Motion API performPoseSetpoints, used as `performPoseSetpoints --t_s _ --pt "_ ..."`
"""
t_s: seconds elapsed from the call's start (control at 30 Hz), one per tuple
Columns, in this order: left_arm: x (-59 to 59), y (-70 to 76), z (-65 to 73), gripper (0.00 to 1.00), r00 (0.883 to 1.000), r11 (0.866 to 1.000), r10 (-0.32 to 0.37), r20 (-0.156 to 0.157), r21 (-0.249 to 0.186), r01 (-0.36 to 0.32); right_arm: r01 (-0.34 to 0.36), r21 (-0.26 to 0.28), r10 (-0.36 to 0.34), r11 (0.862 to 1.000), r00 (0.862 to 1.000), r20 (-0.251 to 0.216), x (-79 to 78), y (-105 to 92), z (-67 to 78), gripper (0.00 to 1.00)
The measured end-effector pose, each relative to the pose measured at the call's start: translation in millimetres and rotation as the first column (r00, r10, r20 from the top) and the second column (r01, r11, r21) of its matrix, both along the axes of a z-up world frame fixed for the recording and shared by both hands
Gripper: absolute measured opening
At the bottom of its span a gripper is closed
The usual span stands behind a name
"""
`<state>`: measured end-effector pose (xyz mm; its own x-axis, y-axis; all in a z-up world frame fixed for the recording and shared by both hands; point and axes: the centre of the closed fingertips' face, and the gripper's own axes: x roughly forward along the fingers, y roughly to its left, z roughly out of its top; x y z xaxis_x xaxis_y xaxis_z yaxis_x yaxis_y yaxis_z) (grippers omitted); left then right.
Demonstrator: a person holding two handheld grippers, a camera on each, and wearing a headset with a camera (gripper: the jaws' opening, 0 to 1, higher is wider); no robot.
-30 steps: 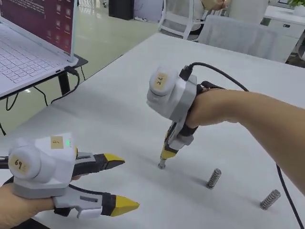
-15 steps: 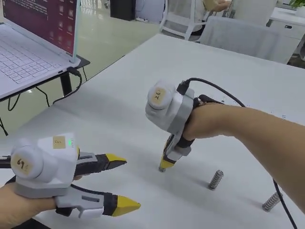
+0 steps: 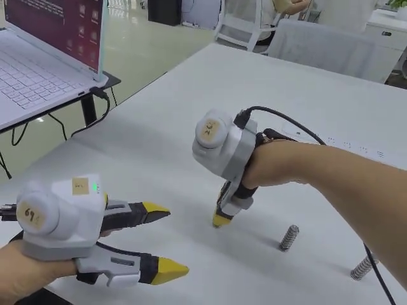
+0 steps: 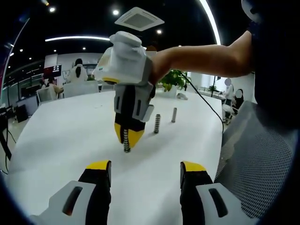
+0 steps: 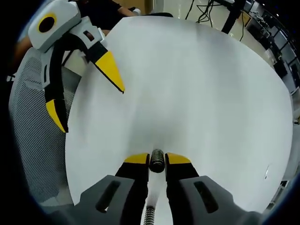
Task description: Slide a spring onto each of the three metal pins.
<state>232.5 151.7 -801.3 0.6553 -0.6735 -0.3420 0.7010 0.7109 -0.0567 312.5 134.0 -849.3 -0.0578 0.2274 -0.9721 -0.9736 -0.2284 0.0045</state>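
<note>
- The right gripper [image 3: 220, 220] points down at mid-table [image 3: 191, 108], a spring [image 5: 157, 161] between its jaws.
- A second spring [image 3: 289, 237] stands to its right, and a third spring [image 3: 363, 267] farther right.
- The left gripper [image 3: 170, 240] hovers near-left.
- A laptop [image 3: 44, 63] sits far left, off the table.

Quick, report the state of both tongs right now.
Left tongs: open, holding nothing.
Right tongs: shut on a spring.

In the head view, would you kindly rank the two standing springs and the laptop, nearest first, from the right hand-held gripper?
1. Nearer standing spring, just right of the right hand-held gripper.
2. Second standing spring, far right edge.
3. Laptop, upper left.
</note>
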Motion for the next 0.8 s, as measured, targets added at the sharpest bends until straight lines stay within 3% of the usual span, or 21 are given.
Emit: performPoseSetpoints --t_s 0.5,0.8 --pt "1.3 -5.4 2.8 0.55 1.000 1.000 -0.007 0.001 0.003 0.007 0.028 0.022 -0.029 0.999 1.000 0.007 4.8 -7.5 4.4 0.21" --pt "3.5 -9.8 6.2 0.56 1.000 1.000 -0.015 0.003 0.006 0.015 0.055 0.052 -0.056 0.997 0.998 0.019 10.7 -22.1 15.3 0.23"
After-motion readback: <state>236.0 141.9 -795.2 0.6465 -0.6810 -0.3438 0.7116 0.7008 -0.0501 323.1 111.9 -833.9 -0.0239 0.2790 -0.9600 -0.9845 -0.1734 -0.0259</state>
